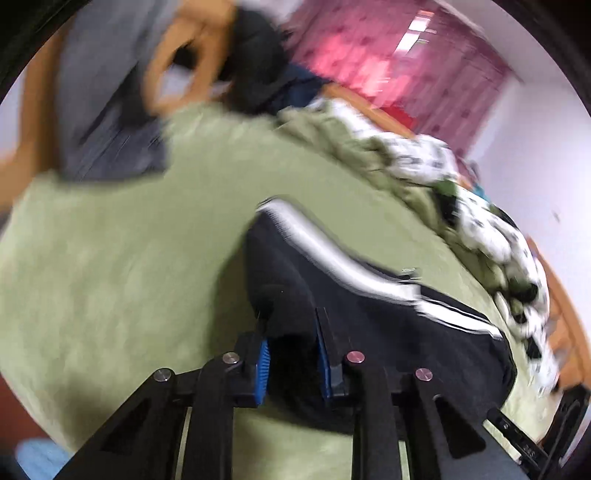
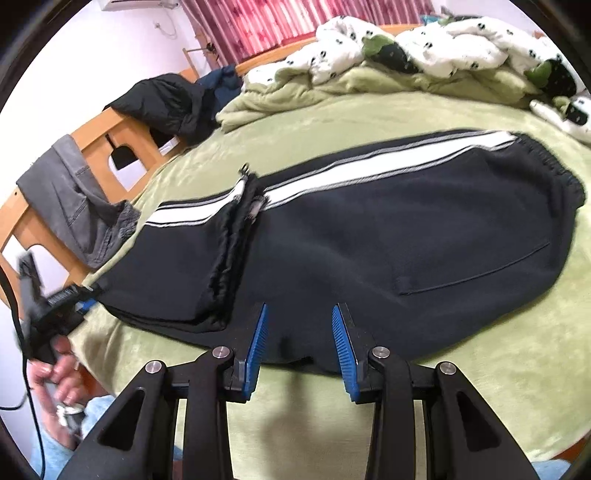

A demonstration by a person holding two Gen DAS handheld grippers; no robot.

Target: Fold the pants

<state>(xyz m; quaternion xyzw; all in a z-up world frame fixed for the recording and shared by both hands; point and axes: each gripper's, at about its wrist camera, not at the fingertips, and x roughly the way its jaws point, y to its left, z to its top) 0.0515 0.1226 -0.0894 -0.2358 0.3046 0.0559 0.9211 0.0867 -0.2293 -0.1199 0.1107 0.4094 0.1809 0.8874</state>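
1. a bedroom: a green blanket [image 2: 369,110] covers the bed, with a rumpled white quilt [image 2: 424,48] at the top of the right wrist view and red curtains [image 2: 280,26] behind.
2. the black pants [image 2: 369,236] lie flat mid-frame, white side stripe uppermost, long axis running from lower left up to the waistband at right; the leg ends are already doubled over at centre left.
3. the left gripper [image 1: 291,354] sits at the folded end, jaws pinched on black cloth.
4. the right gripper [image 2: 299,332] straddles the near edge, jaws parted, cloth between but not pressed.
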